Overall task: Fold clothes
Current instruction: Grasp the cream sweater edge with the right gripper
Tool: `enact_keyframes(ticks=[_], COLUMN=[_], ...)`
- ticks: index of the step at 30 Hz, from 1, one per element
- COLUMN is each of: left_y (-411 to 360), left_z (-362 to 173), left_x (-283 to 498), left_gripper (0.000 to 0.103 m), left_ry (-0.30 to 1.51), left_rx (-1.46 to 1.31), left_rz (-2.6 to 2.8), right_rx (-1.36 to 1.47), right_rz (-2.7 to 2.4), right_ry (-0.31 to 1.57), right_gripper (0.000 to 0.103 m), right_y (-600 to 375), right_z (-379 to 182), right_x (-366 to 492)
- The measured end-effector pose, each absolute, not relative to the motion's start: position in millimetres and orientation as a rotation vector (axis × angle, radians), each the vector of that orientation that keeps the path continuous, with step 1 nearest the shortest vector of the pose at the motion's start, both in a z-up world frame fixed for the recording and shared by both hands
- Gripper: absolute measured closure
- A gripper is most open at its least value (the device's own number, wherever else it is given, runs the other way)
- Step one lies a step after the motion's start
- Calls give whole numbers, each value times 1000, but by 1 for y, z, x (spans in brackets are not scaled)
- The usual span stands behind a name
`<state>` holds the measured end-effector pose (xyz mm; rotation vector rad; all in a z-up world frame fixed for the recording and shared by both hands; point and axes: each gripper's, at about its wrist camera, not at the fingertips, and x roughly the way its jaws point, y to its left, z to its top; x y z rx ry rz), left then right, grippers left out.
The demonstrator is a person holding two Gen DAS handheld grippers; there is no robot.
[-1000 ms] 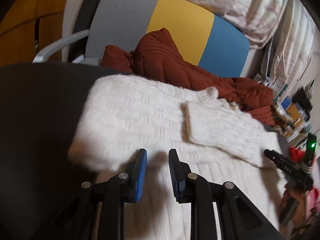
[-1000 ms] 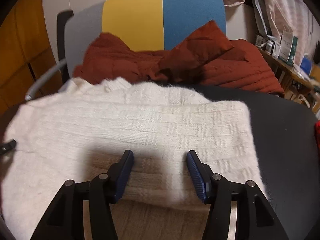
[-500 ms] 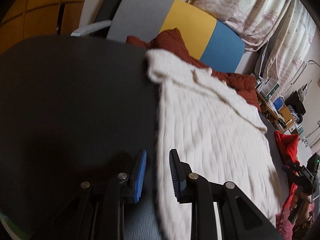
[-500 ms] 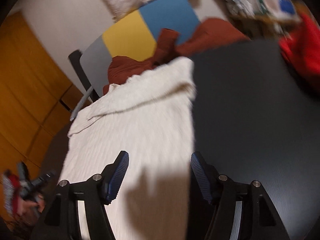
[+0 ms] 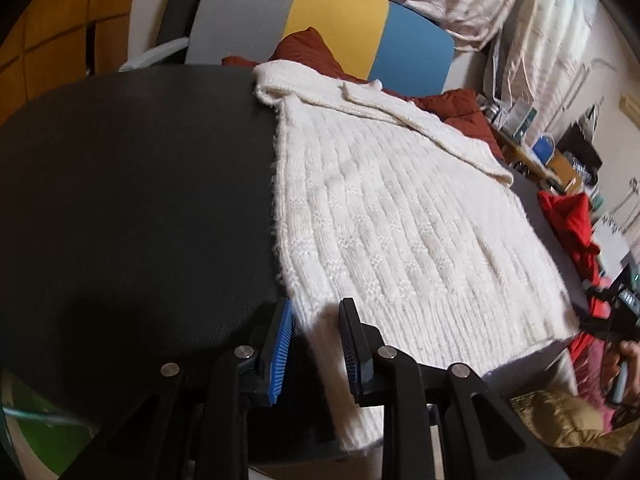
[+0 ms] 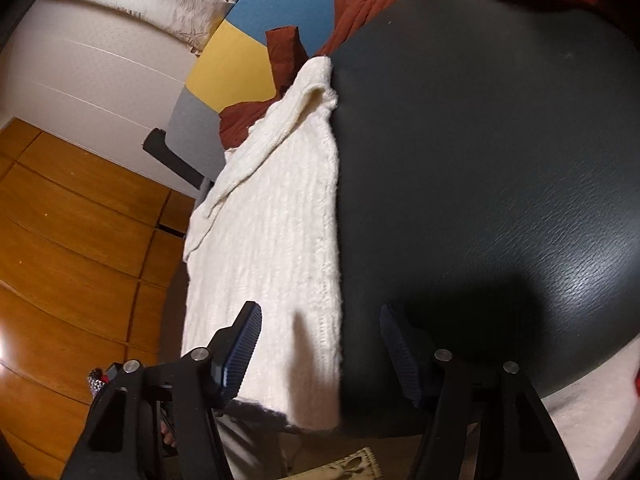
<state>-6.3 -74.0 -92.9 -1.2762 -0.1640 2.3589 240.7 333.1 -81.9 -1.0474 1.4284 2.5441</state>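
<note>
Seemingly unlabelled, white sweater [image 5: 400, 216] lies between both grippers' parted fingers: left gripper [image 5: 314, 344], right gripper [image 6: 320, 344].

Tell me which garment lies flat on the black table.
The white sweater. The rust-red garment is heaped on the chair behind, and the bright red one lies off the table's side.

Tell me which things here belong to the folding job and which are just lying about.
Belongs to the job:
- white knit sweater, spread on the black table
- left gripper, open at its near hem corner
- right gripper, open at the other hem corner

Lying about:
- rust-red quilted garment on the chair
- red cloth
- curtains
</note>
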Motion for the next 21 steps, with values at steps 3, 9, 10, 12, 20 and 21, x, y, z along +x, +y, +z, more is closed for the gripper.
enact_keyframes(ticks=[3, 9, 10, 12, 20, 21], left_y=[-82, -82, -82, -81, -64, -61], left_z=[-94, -96, -97, -98, -100, -100], left_x=[-5, -3, -3, -2, -7, -8], left_gripper=[79, 79, 79, 78, 75, 76], left_ry=[-251, -332, -347, -378, -432, -417], left_rx=[-1312, -1384, -1392, -1408, -1452, -1453], left_rz=[2322, 2241, 2229, 2205, 2108, 2110], right_rx=[-1064, -1144, -1158, -1184, -1231, -1233], right_rz=[2571, 2631, 2639, 2650, 2671, 2673], right_ry=[1448, 1465, 1463, 1465, 1454, 1438], right_gripper=[39, 39, 39, 39, 39, 45], right_y=[324, 301, 298, 293, 278, 277], right_z=[-83, -88, -88, -89, -92, -92], right_x=[236, 219, 216, 211, 202, 202])
